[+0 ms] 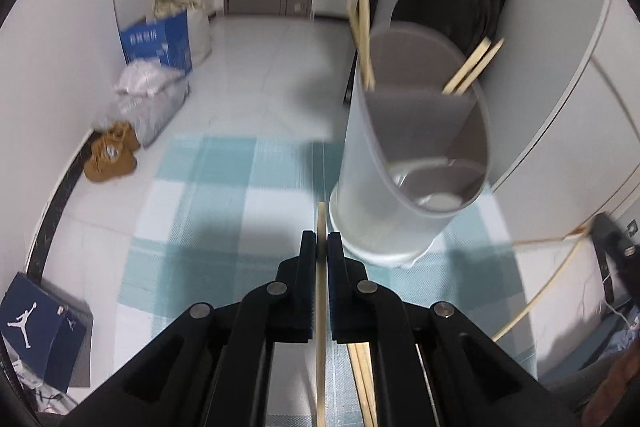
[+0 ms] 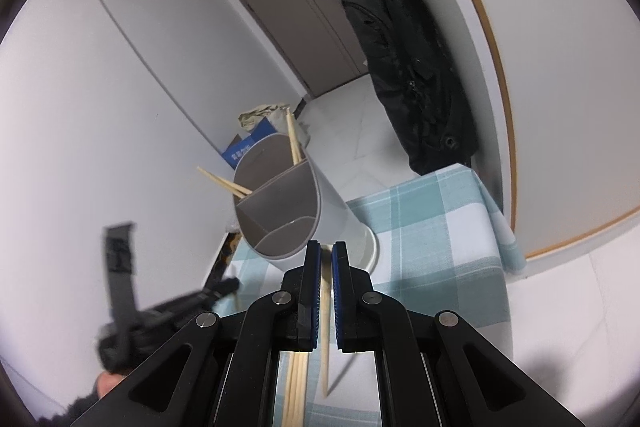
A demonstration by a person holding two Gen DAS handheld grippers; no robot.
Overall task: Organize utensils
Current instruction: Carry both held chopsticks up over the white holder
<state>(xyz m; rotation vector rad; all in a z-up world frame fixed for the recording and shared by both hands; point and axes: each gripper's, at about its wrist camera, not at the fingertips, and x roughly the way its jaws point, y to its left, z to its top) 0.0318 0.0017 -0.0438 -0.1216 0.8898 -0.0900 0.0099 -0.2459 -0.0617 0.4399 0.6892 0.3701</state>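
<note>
The left gripper (image 1: pixel 321 239) is closed on one wooden chopstick (image 1: pixel 320 307). The stick runs straight between the two black fingers, and its tip pokes out a little past them. Its other end is cut off at the bottom of the left view. More loose chopsticks (image 1: pixel 362 379) lie on the checked cloth (image 1: pixel 208 187), mostly hidden under the gripper.

The right gripper (image 2: pixel 326 249) is closed on another chopstick (image 2: pixel 325 311). The stick's top end is hidden between the blue pads. A bunch of chopsticks (image 2: pixel 294 387) shows under the right gripper too, cut off at the bottom edge.

The grey utensil holder (image 1: pixel 404 163) stands on a white round base on the cloth, just past both grippers. A wall inside splits it into parts. Two pairs of chopsticks (image 1: pixel 472 67) already lean in the back part. The front part is partly dark, and its bottom is hard to make out.

In the right view the left gripper is a blurry black shape, low on the left.

Around the table are a black jacket (image 2: pixel 408 75) hanging on the wall, a blue bag (image 1: pixel 158 43), brown shoes (image 1: pixel 112 157) on the floor, and a blue shoe box (image 1: pixel 40 323).
</note>
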